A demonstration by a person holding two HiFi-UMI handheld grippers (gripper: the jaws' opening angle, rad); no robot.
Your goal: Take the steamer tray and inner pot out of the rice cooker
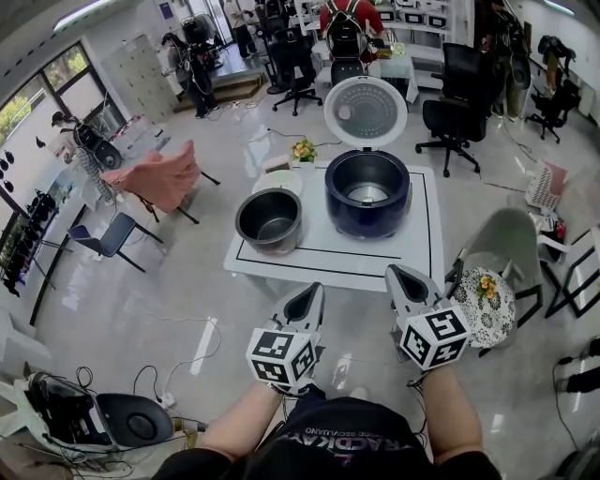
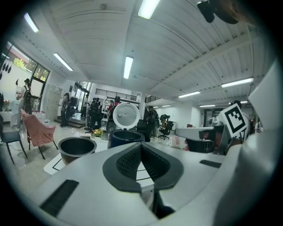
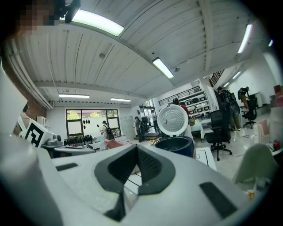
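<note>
Nearest, the left tool [image 1: 307, 298] and right tool [image 1: 405, 281] hung empty with jaws together before the white surface [image 1: 328, 262], where the grey metal inner pot [image 1: 269, 219] stood left of the open-lidded dark blue round rice cooker [image 1: 367, 192].

An open-plan office or lab hall: glossy pale floor [image 1: 141, 309], black swivel chairs [image 1: 457, 103] at the head view's top and upper right, stocked shelving [image 1: 417, 14] along the top edge, windows [image 1: 56, 80] upper left, loose cables [image 1: 150, 380] lower left, ceiling strip lights [image 2: 128, 67] above in the gripper views
</note>
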